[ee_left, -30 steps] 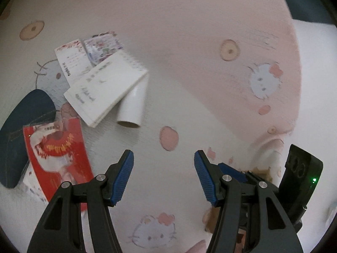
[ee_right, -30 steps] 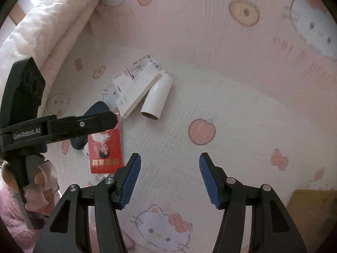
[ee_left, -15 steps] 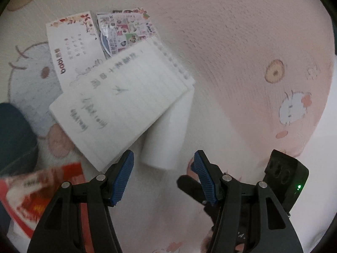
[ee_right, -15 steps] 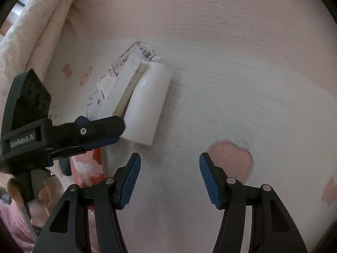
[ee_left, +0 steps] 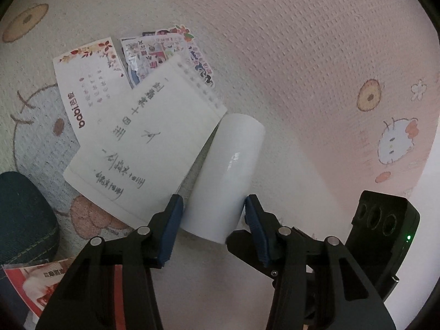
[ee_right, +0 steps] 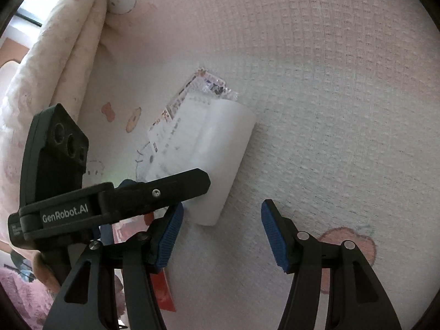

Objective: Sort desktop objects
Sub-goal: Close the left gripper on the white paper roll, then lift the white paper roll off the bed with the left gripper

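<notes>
A white tube (ee_left: pixel 228 176) lies on its side on the pink cartoon-print blanket (ee_left: pixel 302 55), right against a spiral notepad (ee_left: pixel 145 148) with handwriting. My left gripper (ee_left: pixel 213 211) has its jaws closing, and the blue pads touch both sides of the tube's near end. In the right wrist view the tube (ee_right: pixel 220 165) lies just ahead and left of my right gripper (ee_right: pixel 220 228), which is open with nothing between its fingers. One black finger of the left gripper (ee_right: pixel 165 189) crosses in front of the tube there.
Beside the notepad lie a calendar card (ee_left: pixel 82 88) and a sticker sheet (ee_left: pixel 162 46). A red packet (ee_left: pixel 41 283) and a dark denim object (ee_left: pixel 22 214) sit at the lower left. A folded blanket edge (ee_right: pixel 55 55) rises at the left.
Both grippers have come down and closer to the white tube. The left jaws have narrowed from standing apart to touching the tube's sides. The right jaws keep their width.
</notes>
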A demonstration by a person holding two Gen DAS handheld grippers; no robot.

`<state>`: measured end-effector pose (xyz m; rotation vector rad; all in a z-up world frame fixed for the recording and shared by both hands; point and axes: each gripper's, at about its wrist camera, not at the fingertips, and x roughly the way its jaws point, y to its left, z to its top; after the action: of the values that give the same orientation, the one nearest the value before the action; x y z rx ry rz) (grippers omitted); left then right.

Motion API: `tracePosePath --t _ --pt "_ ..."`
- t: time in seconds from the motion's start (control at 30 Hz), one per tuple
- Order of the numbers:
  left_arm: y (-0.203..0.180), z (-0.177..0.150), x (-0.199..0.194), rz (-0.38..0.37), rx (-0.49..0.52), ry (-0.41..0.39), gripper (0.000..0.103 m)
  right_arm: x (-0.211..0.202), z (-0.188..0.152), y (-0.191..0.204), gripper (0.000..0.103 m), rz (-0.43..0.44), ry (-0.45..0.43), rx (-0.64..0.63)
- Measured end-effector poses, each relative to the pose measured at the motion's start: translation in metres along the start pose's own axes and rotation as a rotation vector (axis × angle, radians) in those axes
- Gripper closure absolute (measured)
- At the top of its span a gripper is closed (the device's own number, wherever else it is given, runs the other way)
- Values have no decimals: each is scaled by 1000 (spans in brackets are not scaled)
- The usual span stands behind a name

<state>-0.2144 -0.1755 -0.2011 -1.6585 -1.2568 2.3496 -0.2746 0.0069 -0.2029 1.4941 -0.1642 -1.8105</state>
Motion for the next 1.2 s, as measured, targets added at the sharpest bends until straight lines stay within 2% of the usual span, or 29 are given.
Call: tracePosePath --t 0.07,0.2,0.23,0.27,0.3,0.37,0.73,1.0,1.2 --pt "1 -2 -3 -15 11 3 54 4 -1 4 46 3 1 3" --pt "-8 -9 0 -100 49 59 59 -3 -7 10 47 10 -24 -33" --pt "-12 -13 2 -85 71 59 59 -4 -10 13 48 16 -32 -47" --pt "-16 -15 3 -70 94 62 59 -6 -13 15 49 -14 -40 -58" --pt "-19 -17 4 -55 112 62 59 -6 -15 15 55 -36 -43 -65" --pt "-21 -19 6 -46 111 71 59 -5 -17 12 58 -61 -55 -56" --pt "-33 -43 14 -132 103 117 59 -40 -38 -5 58 -109 -56 -22" --pt "-60 -90 39 -186 129 237 59 -78 -82 -25 58 -162 -56 60" --pt "-78 -133 41 -197 177 285 59 -113 -127 -36 58 -210 -67 116"
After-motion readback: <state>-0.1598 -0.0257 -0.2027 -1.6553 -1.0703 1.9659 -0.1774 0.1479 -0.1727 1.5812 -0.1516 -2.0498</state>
